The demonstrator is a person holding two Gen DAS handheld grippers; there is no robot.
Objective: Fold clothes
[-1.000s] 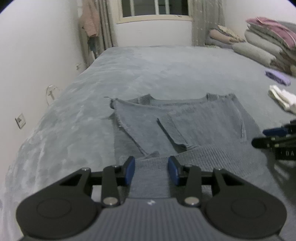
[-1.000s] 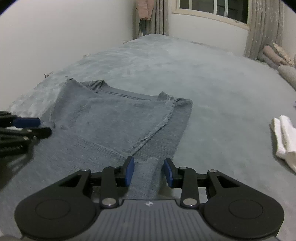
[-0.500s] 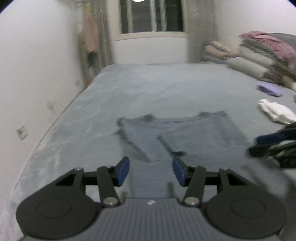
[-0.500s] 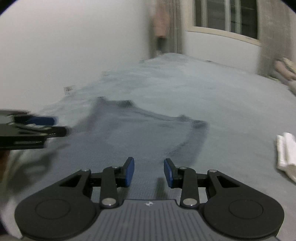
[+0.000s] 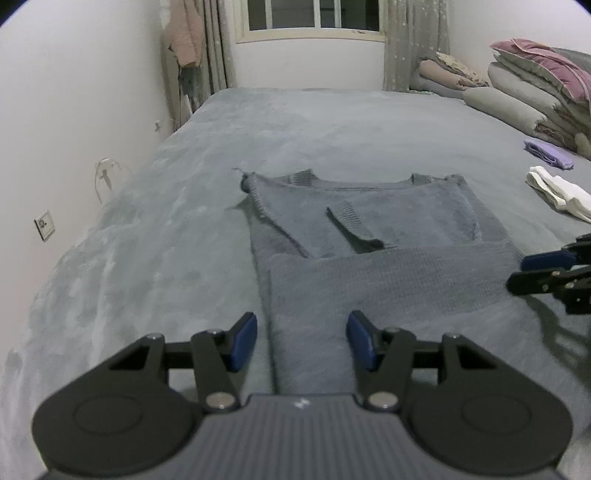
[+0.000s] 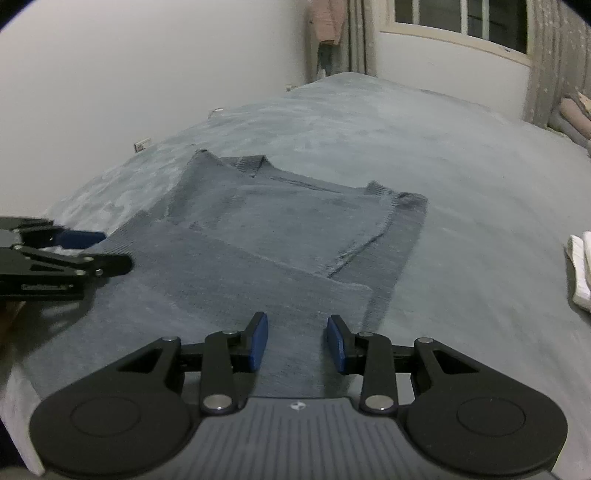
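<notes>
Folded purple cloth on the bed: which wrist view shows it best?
Left wrist view. The small folded purple cloth lies whole and unobstructed on the grey bed cover, near the stacked pillows and beyond the folded white cloth. The right wrist view shows none of it; only the white cloth's edge appears there.

Grey blanket-covered bed [image 5: 332, 122], window [image 5: 314, 16], curtains [image 5: 413, 40], stacked bedding [image 5: 535, 85], wall socket [image 5: 44, 224]

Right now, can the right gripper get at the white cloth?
Probably yes. The right gripper stands open and empty over the sweater, and the white cloth lies off to its right on bare bedspread with nothing between them.
</notes>
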